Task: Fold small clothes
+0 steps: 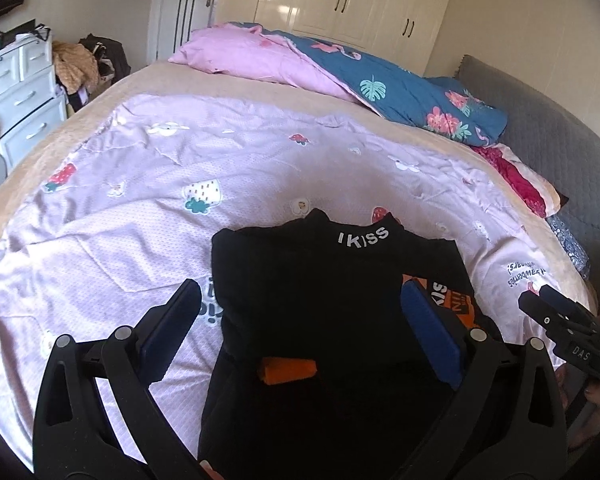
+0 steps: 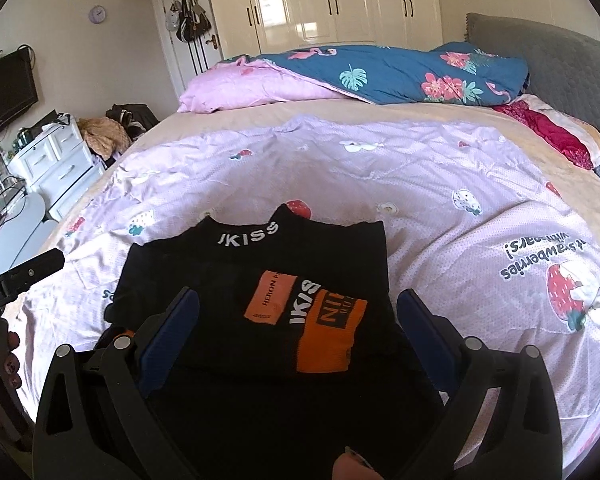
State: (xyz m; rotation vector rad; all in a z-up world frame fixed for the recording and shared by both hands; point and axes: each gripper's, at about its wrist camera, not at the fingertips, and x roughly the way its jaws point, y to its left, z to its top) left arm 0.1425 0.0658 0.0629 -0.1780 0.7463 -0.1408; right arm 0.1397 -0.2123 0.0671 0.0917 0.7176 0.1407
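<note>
A black top (image 1: 332,276) with white "IKISS" lettering on its collar and orange patches lies partly folded on the lilac strawberry-print sheet (image 1: 140,208). My left gripper (image 1: 300,304) hangs open just above its near half, one blue pad over the sheet, the other over the orange print. From the right wrist view the same top (image 2: 260,280) lies between the spread blue pads of my right gripper (image 2: 298,312), which is open and holds nothing. The right gripper (image 1: 556,316) shows at the right edge of the left view. The left gripper (image 2: 28,272) pokes in from the left.
A pink and blue flamingo-print duvet (image 2: 360,76) is heaped at the far side of the bed. A red cloth (image 2: 556,132) lies by the grey headboard (image 2: 548,56). White drawers (image 2: 56,164) and piled clothes (image 2: 104,132) stand left of the bed, cream wardrobes behind.
</note>
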